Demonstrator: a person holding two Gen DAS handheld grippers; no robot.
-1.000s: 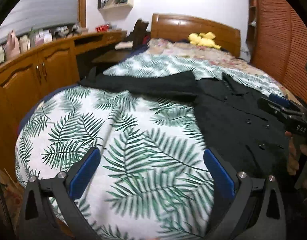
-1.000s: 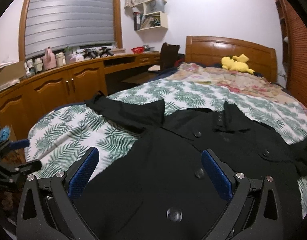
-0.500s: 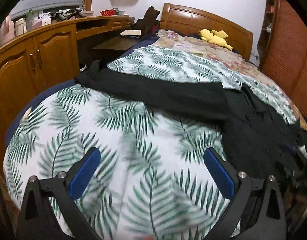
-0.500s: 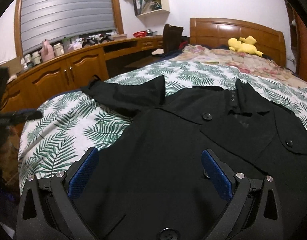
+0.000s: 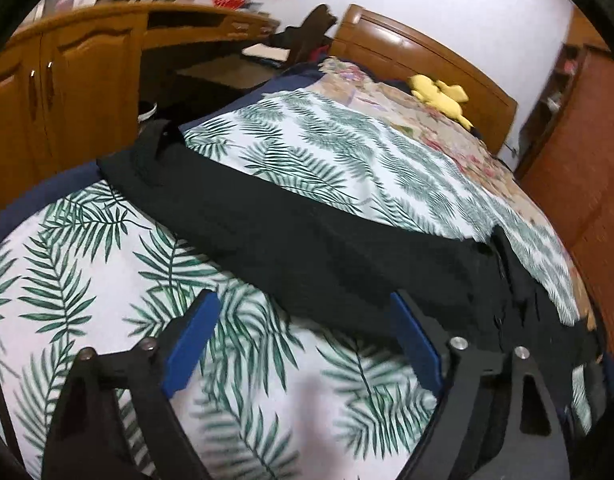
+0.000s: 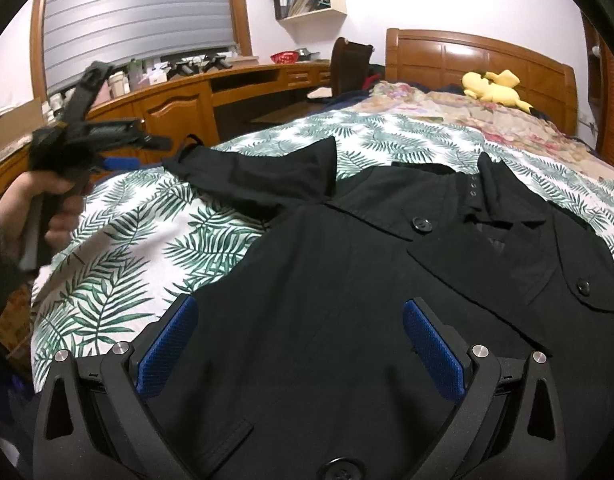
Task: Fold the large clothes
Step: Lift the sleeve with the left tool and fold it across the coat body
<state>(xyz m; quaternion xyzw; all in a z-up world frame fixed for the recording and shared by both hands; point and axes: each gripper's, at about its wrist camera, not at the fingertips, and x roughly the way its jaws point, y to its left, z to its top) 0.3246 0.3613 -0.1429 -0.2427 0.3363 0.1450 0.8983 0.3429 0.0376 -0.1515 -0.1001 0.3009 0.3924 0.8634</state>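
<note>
Across the bed (image 6: 155,240) with its palm-leaf cover lies our black coat (image 6: 347,280), front up, one sleeve (image 5: 267,220) stretched sideways. Our left hand-held gripper (image 5: 307,340) hovers near that sleeve, jaws apart and just narrowing, nothing between them. Our right hand-held gripper (image 6: 299,344) stands spread over the coat's front, gripping nothing.

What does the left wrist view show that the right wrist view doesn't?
Only the left wrist view shows the coat's sleeve close up, running across the picture just past the open left gripper.

Only the right wrist view shows the coat's buttoned front, the window blind and a hand holding the other gripper.

Both show the black coat, leaf-print bedspread and yellow plush toy.
</note>
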